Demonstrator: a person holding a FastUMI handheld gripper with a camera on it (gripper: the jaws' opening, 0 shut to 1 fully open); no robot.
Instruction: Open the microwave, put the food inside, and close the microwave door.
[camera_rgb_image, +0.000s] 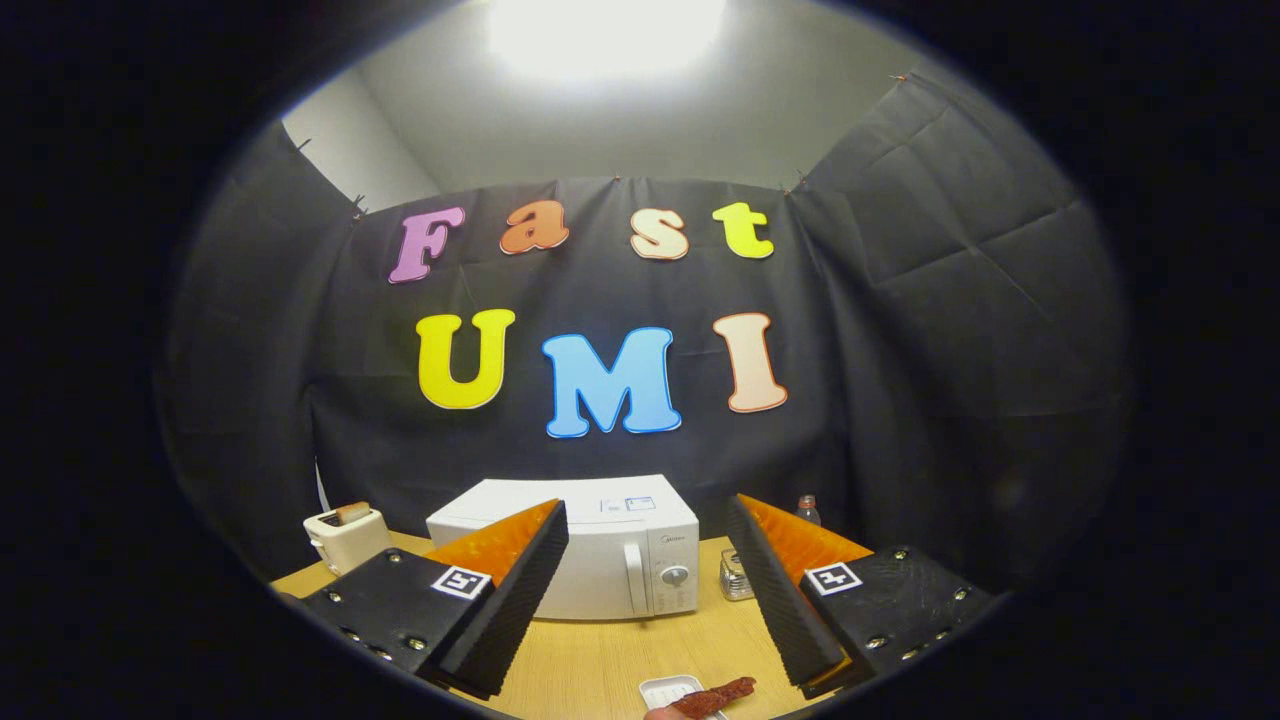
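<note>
Gripper view: I look forward along my two fingers at a wooden tabletop (600, 660) inside the booth
Gripper (648, 590): spread wide, nothing between the fingers, hanging above the tabletop and apart from everything on it
Microwave (575, 545): white, at the far side of the tabletop, straight ahead and beyond my fingertips; I read the door as closed
Door handle (633, 578): a vertical bar just left of the control knob (675, 575), showing in the gap between my fingers, so I judge the gripper is lined up on it for the opening pull
Food (715, 697): a reddish-brown strip lying across a small white tray (668, 690), near me and below the fingers, likely set close so it is an easy pick once the door is open
Toaster (345, 535): left of the microwave, well apart, bread in its slot
Glass jar (736, 575): just right of the microwave, a bottle (808, 510) behind it
Stage: I judge the task is at its beginning, door not yet opened
Next need: reach the handle without brushing the jar
</note>
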